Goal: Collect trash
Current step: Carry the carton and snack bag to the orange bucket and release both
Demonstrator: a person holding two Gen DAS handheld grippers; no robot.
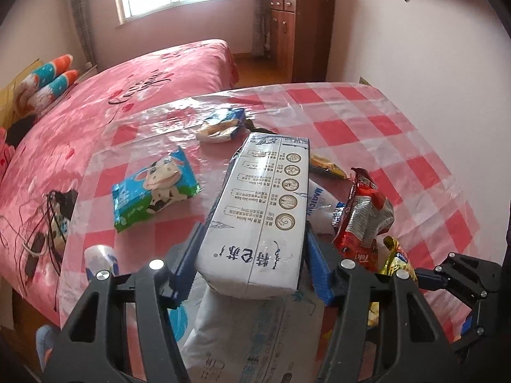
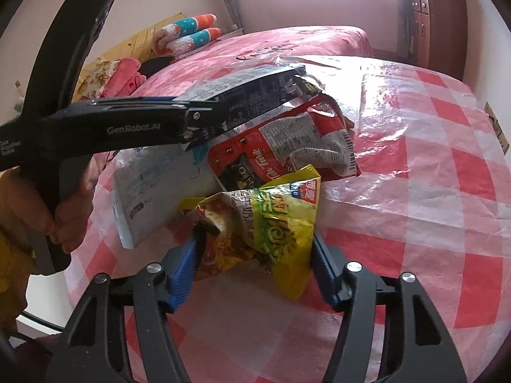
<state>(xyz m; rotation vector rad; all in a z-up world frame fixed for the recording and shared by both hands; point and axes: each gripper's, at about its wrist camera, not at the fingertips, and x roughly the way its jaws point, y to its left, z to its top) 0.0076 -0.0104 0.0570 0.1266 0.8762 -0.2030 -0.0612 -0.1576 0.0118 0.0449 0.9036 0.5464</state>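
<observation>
On the checked tablecloth [image 1: 367, 108], furthest left, a green and blue cow-printed packet [image 1: 155, 188] lies flat, with a small blue and white wrapper [image 1: 222, 124] beyond it. Next, the left gripper [image 1: 250, 261] is clamped on a long white carton [image 1: 258, 210], blue pads pressed to both its sides, the carton lifted off the table and jutting forward. A crumpled red snack bag [image 1: 364, 217] lies just right of it on a flat white pouch [image 2: 153, 191]. Further right, the right gripper [image 2: 255, 255] has its jaws closed on a crinkled yellow and green bag [image 2: 268, 223], pinching it at both edges near the table's front.
</observation>
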